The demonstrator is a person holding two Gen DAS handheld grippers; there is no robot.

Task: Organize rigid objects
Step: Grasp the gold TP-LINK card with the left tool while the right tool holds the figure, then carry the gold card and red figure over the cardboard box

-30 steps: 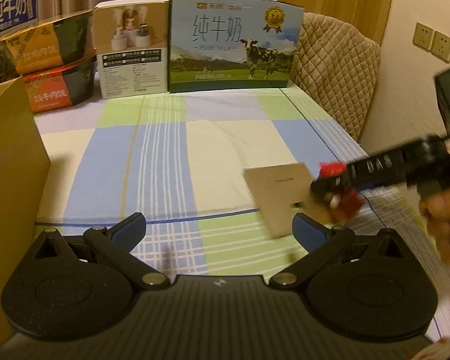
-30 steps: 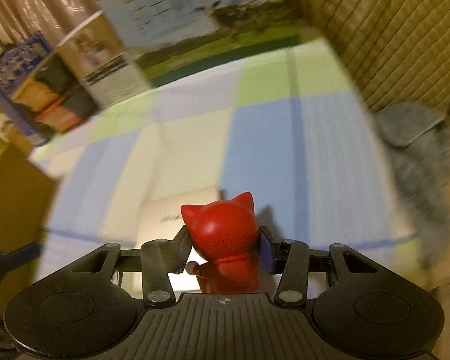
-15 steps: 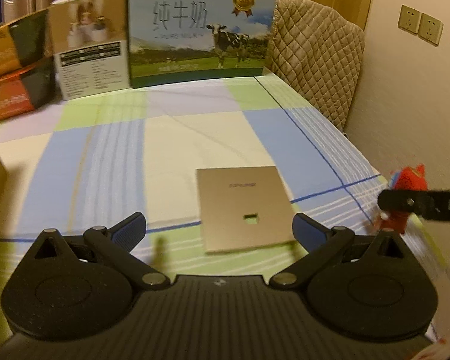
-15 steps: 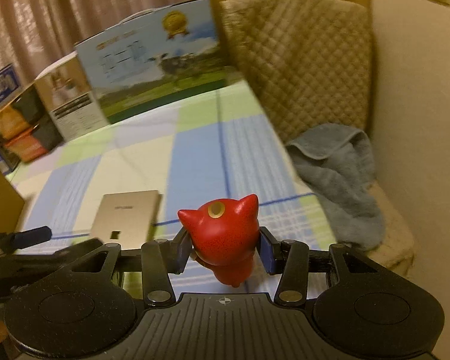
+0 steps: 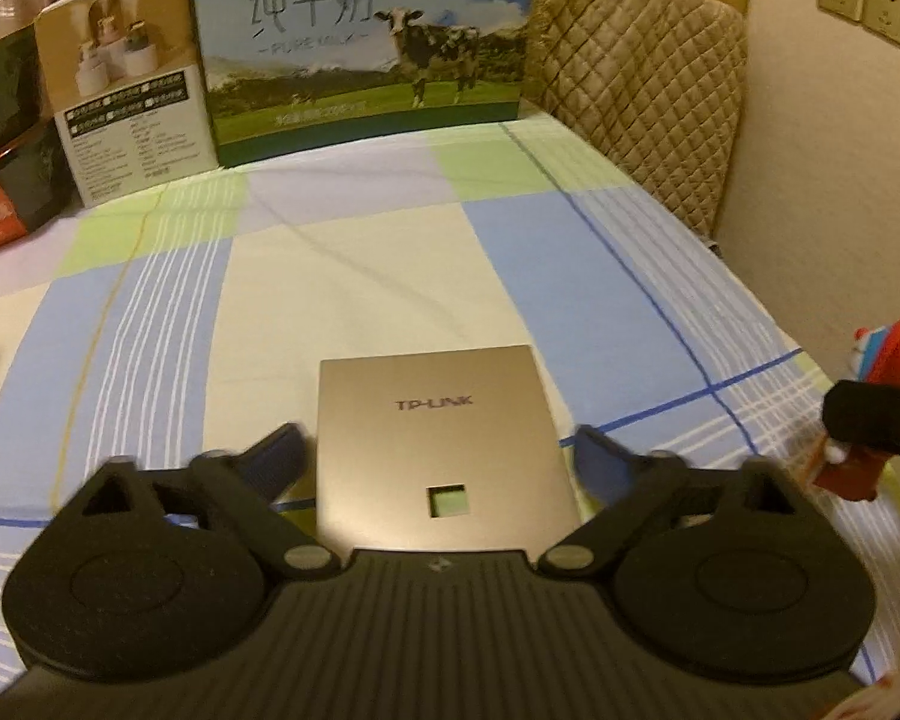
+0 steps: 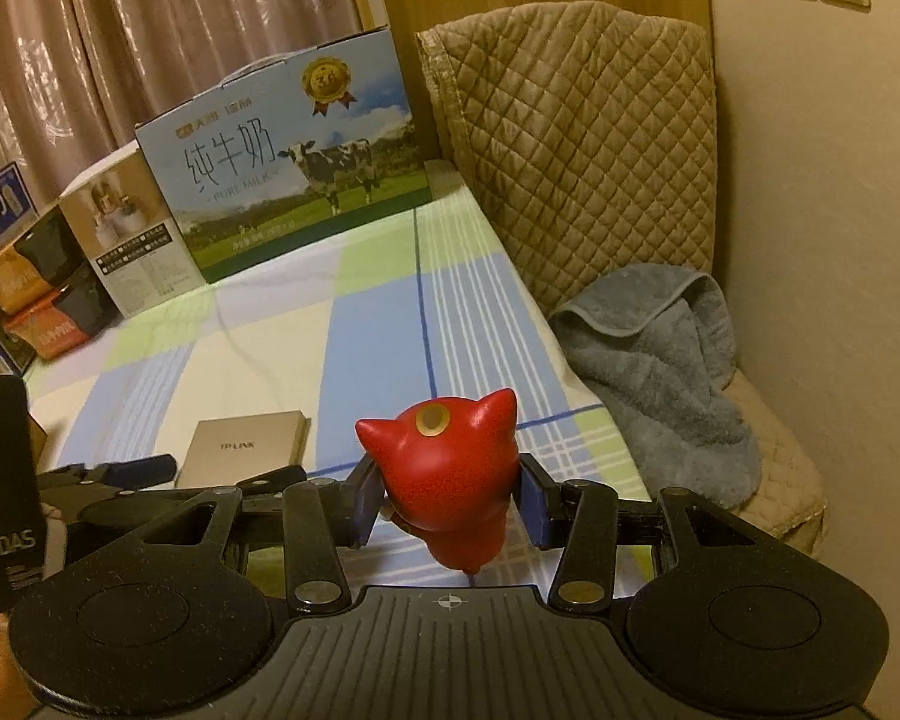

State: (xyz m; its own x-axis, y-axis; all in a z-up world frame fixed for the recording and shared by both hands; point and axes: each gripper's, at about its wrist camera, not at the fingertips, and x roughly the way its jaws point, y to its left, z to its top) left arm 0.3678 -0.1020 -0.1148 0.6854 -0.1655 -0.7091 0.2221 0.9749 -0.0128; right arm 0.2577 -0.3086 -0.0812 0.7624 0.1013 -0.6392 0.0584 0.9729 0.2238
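A flat gold TP-LINK box (image 5: pixel 444 420) lies on the checked cloth (image 5: pixel 342 276). My left gripper (image 5: pixel 441 459) straddles its near half. The jaws are closing, with a blurred blue fingertip just off each side edge and not pressing on the box. My right gripper (image 6: pixel 450 498) is shut on a red figure with two pointed ears (image 6: pixel 450 462), held in the air above the cloth's right front corner. In the left wrist view that red figure (image 5: pixel 894 354) shows at the right edge. The right wrist view shows the gold box (image 6: pixel 246 447) beside the left gripper (image 6: pixel 120 474).
A milk carton with a cow picture (image 5: pixel 366 42) and a white box (image 5: pixel 126 114) stand along the far edge, with stacked bowl packs (image 6: pixel 36 300) to their left. A quilted chair back (image 6: pixel 576 138) and a grey towel (image 6: pixel 660 372) lie to the right, by the wall.
My left gripper came forward and down over the gold box, and its jaws narrowed around it. The right gripper swung right with the red figure, then held still.
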